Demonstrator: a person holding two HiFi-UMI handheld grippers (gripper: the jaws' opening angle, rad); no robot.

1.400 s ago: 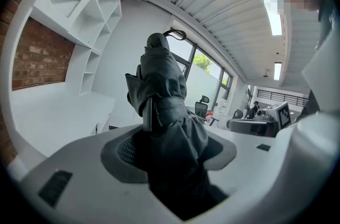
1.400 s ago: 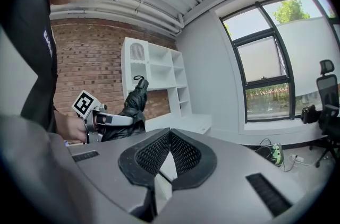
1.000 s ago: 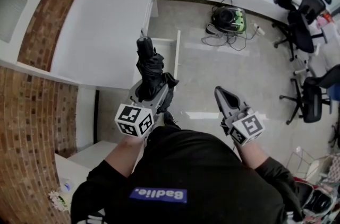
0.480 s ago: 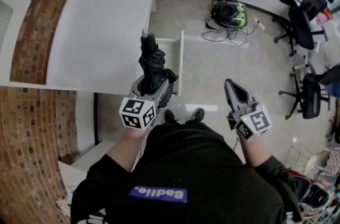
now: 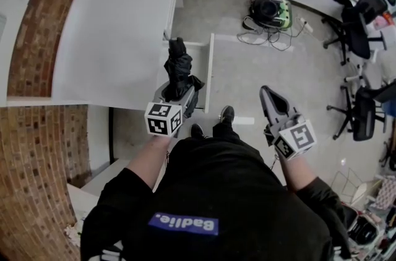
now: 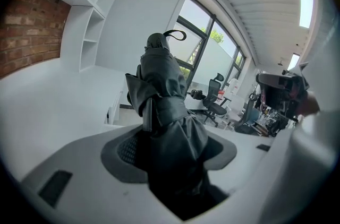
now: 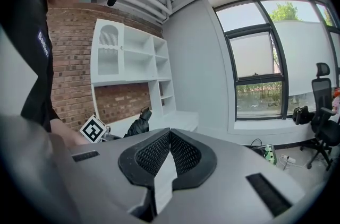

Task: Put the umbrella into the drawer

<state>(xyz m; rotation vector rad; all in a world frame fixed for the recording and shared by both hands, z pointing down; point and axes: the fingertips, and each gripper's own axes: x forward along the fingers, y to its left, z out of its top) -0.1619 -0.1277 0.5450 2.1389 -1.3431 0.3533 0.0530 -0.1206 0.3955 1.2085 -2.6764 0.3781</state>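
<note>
A folded black umbrella (image 5: pixel 178 67) stands nearly upright between the jaws of my left gripper (image 5: pixel 176 90), which is shut on its lower part. In the head view it hangs over the open white drawer (image 5: pixel 209 71) that sticks out from under the desk. The left gripper view shows the umbrella (image 6: pixel 162 90) filling the gap between the pads, its loop strap at the top. My right gripper (image 5: pixel 267 94) is off to the right above the floor, shut with nothing in it; its pads meet in the right gripper view (image 7: pixel 169 134). The umbrella (image 7: pixel 139 123) shows there too, at far left.
A white desk (image 5: pixel 117 31) with shelves and a brick wall lies to the left of the drawer. The person's shoes (image 5: pixel 226 114) stand just by the drawer. A green and black device with cables (image 5: pixel 267 9) sits on the floor, and office chairs (image 5: pixel 356 31) stand at right.
My left gripper has sunk with the umbrella toward the open drawer. The right gripper has drifted slightly to the right and stays shut.
</note>
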